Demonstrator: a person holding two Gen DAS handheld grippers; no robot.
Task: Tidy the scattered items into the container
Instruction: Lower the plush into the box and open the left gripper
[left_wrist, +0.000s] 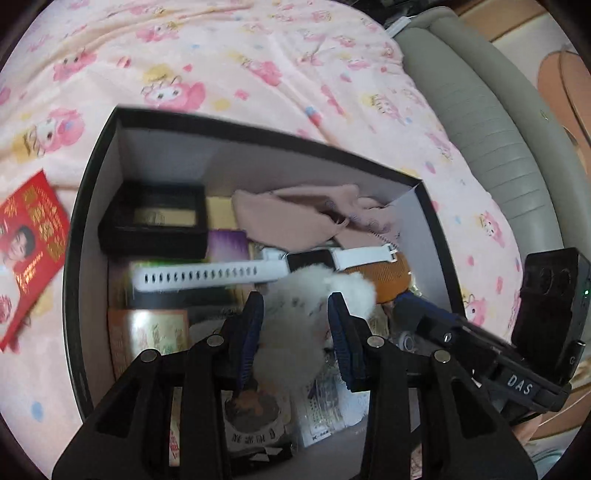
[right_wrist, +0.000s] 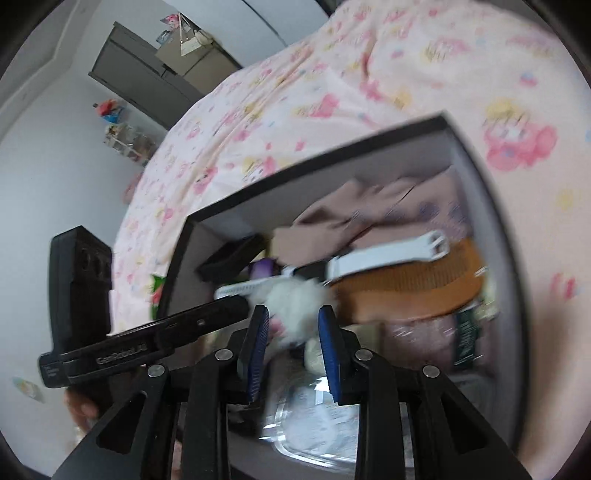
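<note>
Both jaws, left gripper (left_wrist: 295, 328) and right gripper (right_wrist: 291, 339), part-open around one white pompom (left_wrist: 317, 288), grip uncertain, over my full box (left_wrist: 88, 206). Remaining: red envelope (left_wrist: 31, 236) on bed (left_wrist: 258, 62).

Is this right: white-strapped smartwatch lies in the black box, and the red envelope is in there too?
Not quite. The white-strapped smartwatch is in the black cardboard box, but the red envelope lies outside it on the pink bedsheet, as the left wrist view shows.
</note>
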